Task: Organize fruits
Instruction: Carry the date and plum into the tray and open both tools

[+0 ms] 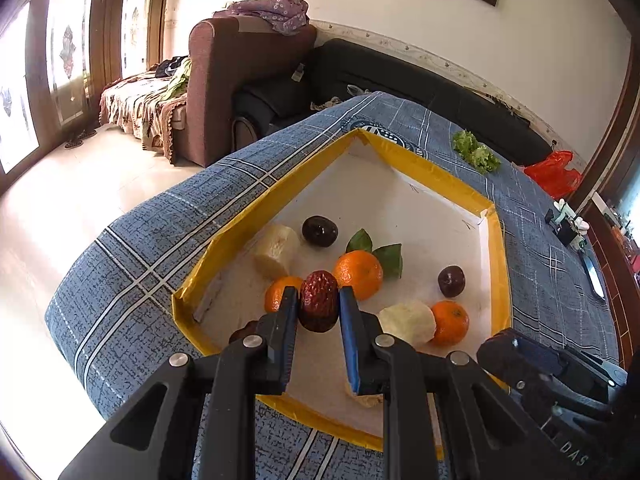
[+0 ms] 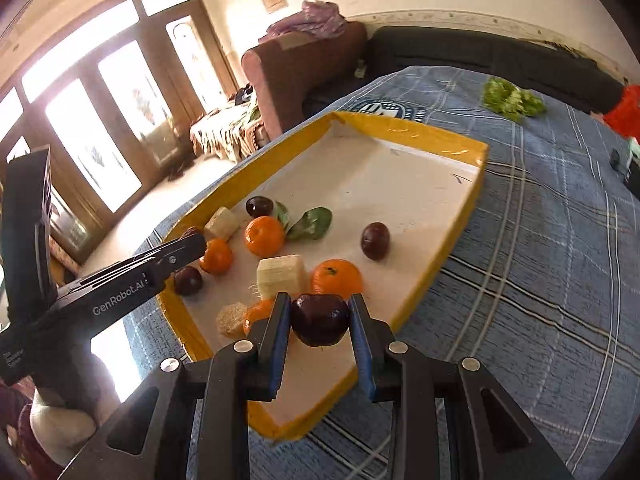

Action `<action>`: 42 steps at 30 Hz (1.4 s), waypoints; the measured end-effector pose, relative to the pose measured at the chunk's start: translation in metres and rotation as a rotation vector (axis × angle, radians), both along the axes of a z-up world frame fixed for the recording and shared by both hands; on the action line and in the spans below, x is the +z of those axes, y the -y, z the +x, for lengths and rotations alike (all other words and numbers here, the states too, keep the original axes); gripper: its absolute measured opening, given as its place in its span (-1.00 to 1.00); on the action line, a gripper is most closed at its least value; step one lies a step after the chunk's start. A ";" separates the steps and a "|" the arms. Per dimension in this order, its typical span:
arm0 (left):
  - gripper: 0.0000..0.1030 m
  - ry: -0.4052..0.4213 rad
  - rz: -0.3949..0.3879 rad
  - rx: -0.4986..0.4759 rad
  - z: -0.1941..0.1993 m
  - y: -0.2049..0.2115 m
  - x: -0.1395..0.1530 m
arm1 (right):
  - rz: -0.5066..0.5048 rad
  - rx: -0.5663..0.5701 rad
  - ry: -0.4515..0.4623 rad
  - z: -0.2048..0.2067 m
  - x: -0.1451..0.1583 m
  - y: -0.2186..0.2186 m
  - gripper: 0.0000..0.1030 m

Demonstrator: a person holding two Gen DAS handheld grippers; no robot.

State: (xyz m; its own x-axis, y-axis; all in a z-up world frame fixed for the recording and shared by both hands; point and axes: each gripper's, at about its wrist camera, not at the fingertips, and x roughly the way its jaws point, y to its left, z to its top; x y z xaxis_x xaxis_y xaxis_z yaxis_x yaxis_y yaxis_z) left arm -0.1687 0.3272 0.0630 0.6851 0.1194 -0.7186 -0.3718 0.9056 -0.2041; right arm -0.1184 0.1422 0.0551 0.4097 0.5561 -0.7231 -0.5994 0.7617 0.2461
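A white tray with a yellow rim [image 1: 440,184] [image 2: 460,140] lies on the blue plaid cloth. My left gripper [image 1: 319,300] is shut on a wrinkled red date [image 1: 319,306] above the tray's near left part. My right gripper [image 2: 320,316] is shut on a dark plum [image 2: 320,319] above the tray's near edge. In the tray lie tangerines [image 1: 358,274] [image 2: 264,234], one with green leaves [image 1: 390,258], dark plums [image 1: 319,231] [image 2: 375,241] and pale peeled fruit chunks [image 1: 277,249] [image 2: 280,276]. The left gripper also shows in the right wrist view [image 2: 192,246].
A bunch of green lettuce [image 1: 476,151] [image 2: 512,100] lies on the cloth beyond the tray. A red plastic bag [image 1: 554,174] sits at the far right. A brown sofa [image 1: 240,80] and a black couch [image 1: 400,76] stand behind the table.
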 end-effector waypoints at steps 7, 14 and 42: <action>-0.61 -0.002 0.044 0.023 0.008 -0.001 0.000 | -0.064 0.024 0.029 0.000 -0.012 -0.020 -0.35; -0.07 0.012 0.045 0.055 0.005 -0.010 0.004 | -0.109 0.027 0.079 0.002 -0.016 -0.034 -0.34; 0.74 0.057 0.195 0.147 -0.036 0.027 0.053 | 0.039 -0.117 0.121 -0.041 0.014 0.033 0.28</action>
